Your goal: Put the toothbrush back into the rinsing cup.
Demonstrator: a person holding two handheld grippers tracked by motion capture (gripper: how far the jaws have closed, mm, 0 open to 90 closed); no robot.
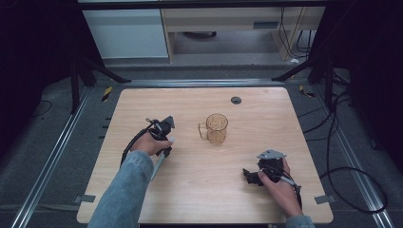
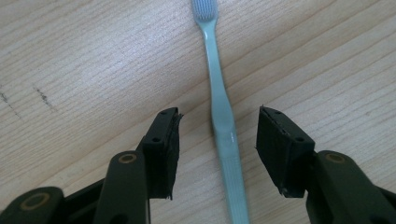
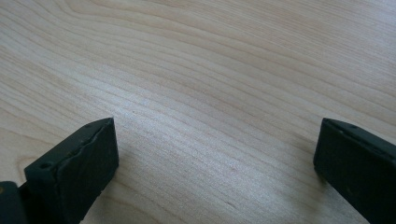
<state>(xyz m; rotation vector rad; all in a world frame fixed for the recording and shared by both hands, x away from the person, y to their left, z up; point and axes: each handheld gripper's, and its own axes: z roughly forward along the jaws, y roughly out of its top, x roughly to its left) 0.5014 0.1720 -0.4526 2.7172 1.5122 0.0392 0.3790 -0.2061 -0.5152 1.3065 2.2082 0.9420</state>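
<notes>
A pale green toothbrush (image 2: 223,126) lies flat on the wooden table (image 1: 204,190). In the left gripper view its long axis runs almost straight from 6 o'clock to 12 o'clock, the white bristled head at the 12 o'clock end and the ribbed handle leaving the bottom edge. The bristles appear to face up, though the head is cut by the frame.

The handle passes between the jaws of the left gripper (image 2: 218,140), slightly nearer the 3 o'clock side than dead centre. The two black pads (image 2: 163,149) stand apart, one at 9 o'clock of the handle and one at 3 o'clock, with bare wood showing on both sides; neither pad touches the brush.

In the high view the left gripper (image 1: 166,142) sits left of the table's centre, the brush handle showing as a pale strip running toward 7 o'clock beneath the hand. An amber see-through mug (image 1: 216,128) stands at about 2 o'clock of it, well apart.

The right gripper (image 1: 252,176) rests near the table's right front, at 5 o'clock of the mug. Its jaws stand wide apart over bare wood.
</notes>
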